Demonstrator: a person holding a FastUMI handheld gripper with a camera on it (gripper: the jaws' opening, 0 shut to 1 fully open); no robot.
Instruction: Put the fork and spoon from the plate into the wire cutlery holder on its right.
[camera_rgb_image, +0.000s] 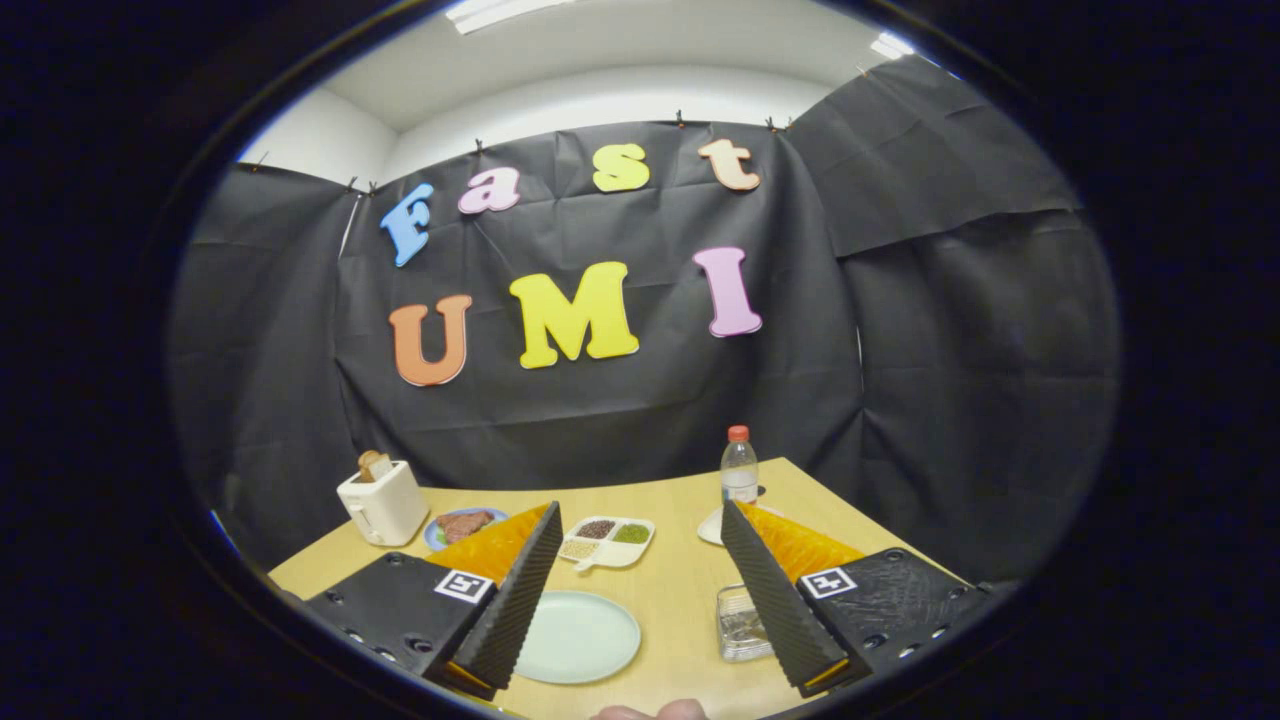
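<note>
A pale green plate lies on the wooden table, low between my fingers and close to the left one. I see no cutlery on it. To its right stands the wire cutlery holder, partly hidden by my right finger. Silvery shapes show inside the holder, too small to tell apart. My gripper hangs above the table, open wide, with nothing between the fingers.
Beyond the fingers lies a white divided dish with beans. A white toaster with bread and a blue plate of food stand at the back left. A water bottle and a white dish stand at the back right. A person's fingertips show below.
</note>
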